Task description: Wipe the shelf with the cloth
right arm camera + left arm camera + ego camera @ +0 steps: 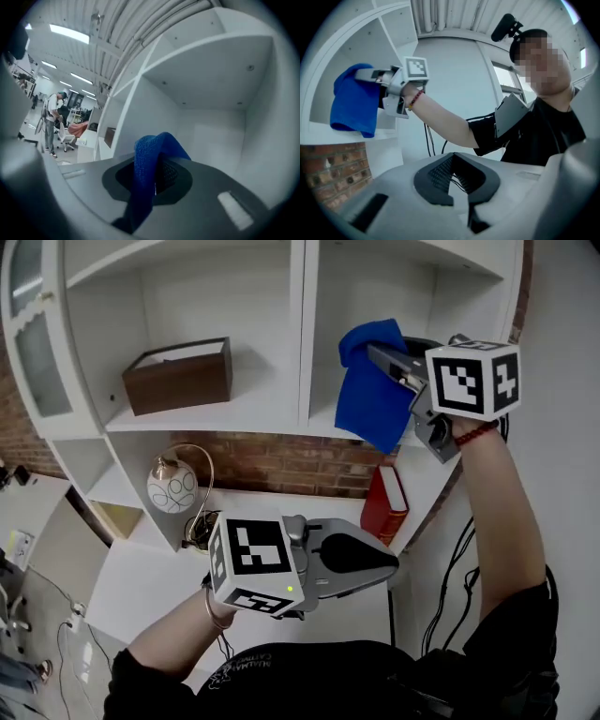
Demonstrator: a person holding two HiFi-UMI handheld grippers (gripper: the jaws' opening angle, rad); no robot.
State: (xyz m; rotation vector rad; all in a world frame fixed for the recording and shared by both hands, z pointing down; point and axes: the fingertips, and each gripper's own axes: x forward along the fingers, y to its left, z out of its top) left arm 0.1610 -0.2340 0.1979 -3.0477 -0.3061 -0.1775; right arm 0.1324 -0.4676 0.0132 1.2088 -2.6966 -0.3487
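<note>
White shelf unit [302, 343], seen from the head view, with two open compartments side by side. The shelf [323, 430] to be wiped is the floor of the right compartment. The blue cloth [370, 395] hangs at this shelf's front edge, its lower corner dropping below the edge. Whether it presses on the board cannot be told.

The right tongs [386, 357] are clenched on the cloth's upper fold and raised to the compartment's mouth. The left tongs [380, 559] are drawn together on nothing and held low, well apart from the shelf, above the table [150, 577].

For a good wipe, the judgement is that the cloth should be laid flat on the board, since only a bunched fold is offered now. Strokes would then run from the back corner to the front edge under light downward pressure.

The right compartment appears bare, so nothing blocks the stroke. Its divider and side wall limit the sweep. A brick wall [281, 463] shows beneath the shelves. A brown box [180, 376] occupies the left compartment. Below, at the table's right edge, stands a red book [384, 502], and a patterned globe lamp [172, 487] stands near the left. Cables [455, 568] hang at the right.
</note>
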